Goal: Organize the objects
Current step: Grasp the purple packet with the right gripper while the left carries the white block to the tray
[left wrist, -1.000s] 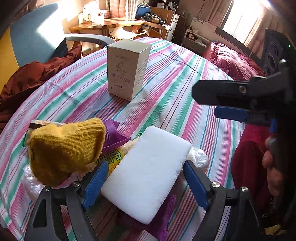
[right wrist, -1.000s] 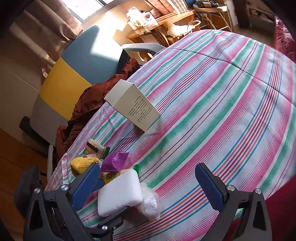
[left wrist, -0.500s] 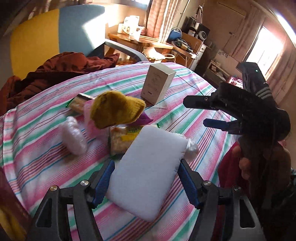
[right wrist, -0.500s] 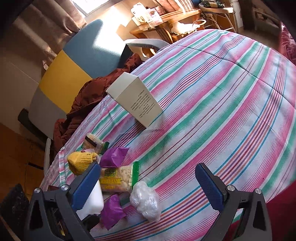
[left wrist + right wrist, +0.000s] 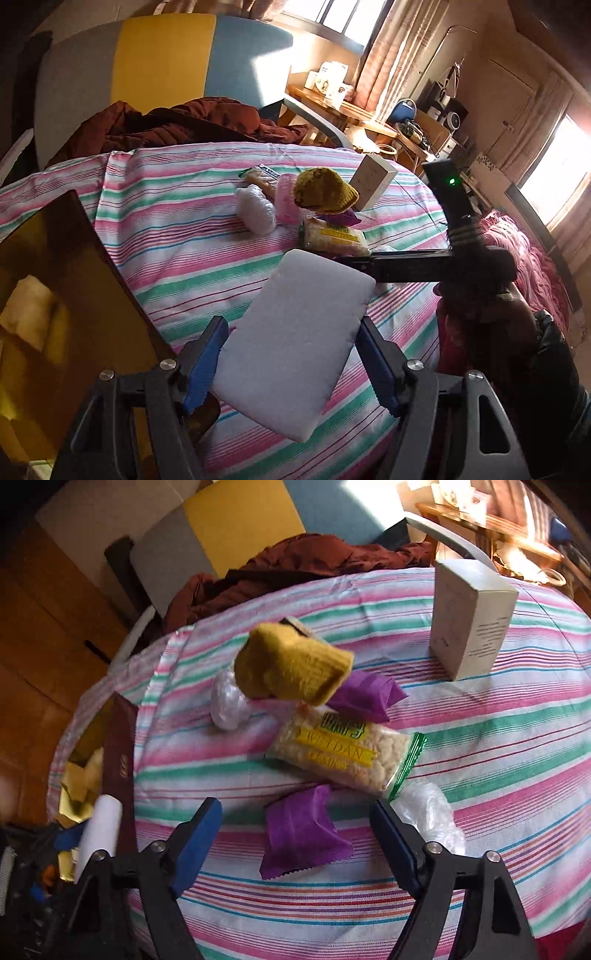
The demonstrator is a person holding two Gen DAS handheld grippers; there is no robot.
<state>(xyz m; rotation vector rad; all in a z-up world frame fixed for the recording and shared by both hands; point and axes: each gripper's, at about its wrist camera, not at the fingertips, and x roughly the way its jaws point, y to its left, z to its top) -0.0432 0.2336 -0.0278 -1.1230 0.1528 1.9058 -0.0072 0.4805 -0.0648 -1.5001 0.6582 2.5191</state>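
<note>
White and soft, the sponge block (image 5: 295,343) sits between the blue pads of the left gripper (image 5: 291,363). Both pads press on its sides, so the jaws hold it up above the striped cloth (image 5: 177,236) on the tabletop. An open brown box (image 5: 55,295) with gold paper inside is just beside it, to the left in this view.

The right gripper (image 5: 295,843) points down at a purple packet (image 5: 301,832). Its jaws are closing, and the packet lies between them on the cloth. The pads do not touch it.

More things lie in a loose bunch further back. A snack bag (image 5: 343,755) with yellow writing lies flat. A second purple packet (image 5: 364,696) is just behind it. A yellow knitted sock (image 5: 291,664) sits on top of the bunch. A crumpled clear plastic ball (image 5: 227,705) is beside the sock, and another bit of clear plastic (image 5: 430,818) is near the right pad. A pale carton (image 5: 471,616) stands upright, well apart from the rest.

A dark red jacket (image 5: 177,122) lies on a chair (image 5: 162,62) behind the tabletop.
</note>
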